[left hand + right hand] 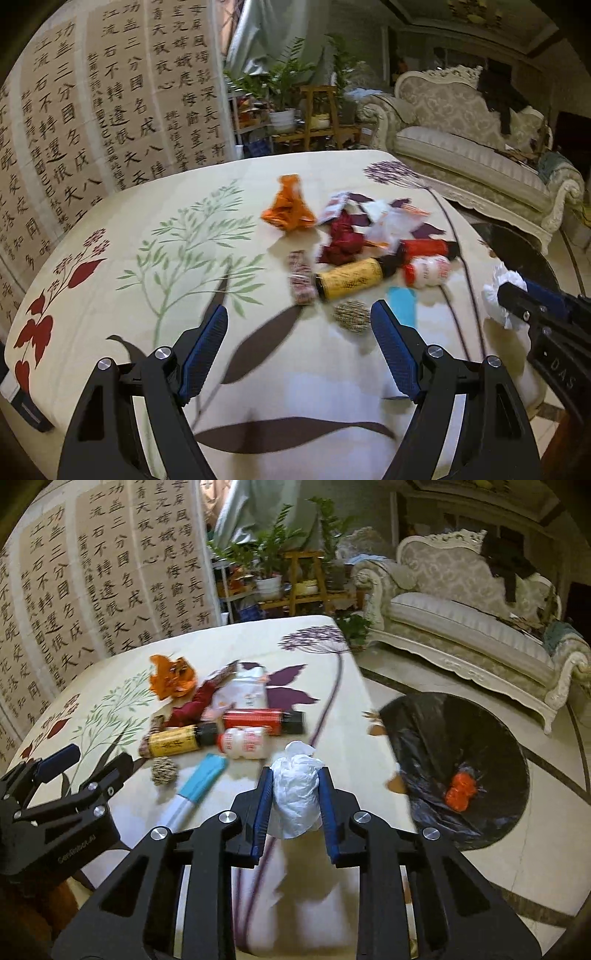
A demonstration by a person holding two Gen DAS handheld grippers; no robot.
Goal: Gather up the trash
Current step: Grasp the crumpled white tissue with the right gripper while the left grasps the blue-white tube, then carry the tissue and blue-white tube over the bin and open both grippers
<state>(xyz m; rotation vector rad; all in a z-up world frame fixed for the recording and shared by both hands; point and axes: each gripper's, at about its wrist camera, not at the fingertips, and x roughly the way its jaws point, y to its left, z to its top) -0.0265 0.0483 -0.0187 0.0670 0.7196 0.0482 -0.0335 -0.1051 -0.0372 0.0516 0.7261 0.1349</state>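
While clamped on the crumpled white tissue (297, 794) above the bench (354, 738), right hand-held gripper (295, 799); left hand-held gripper (299, 332) apart, empty. Best carried level to the black bin bag (436, 738), released only over its mouth.

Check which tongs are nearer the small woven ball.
Left. The left tongs stand open right over the table with the woven ball just ahead between their tips; the right tongs are off toward the table's edge, shut on a white paper wad.
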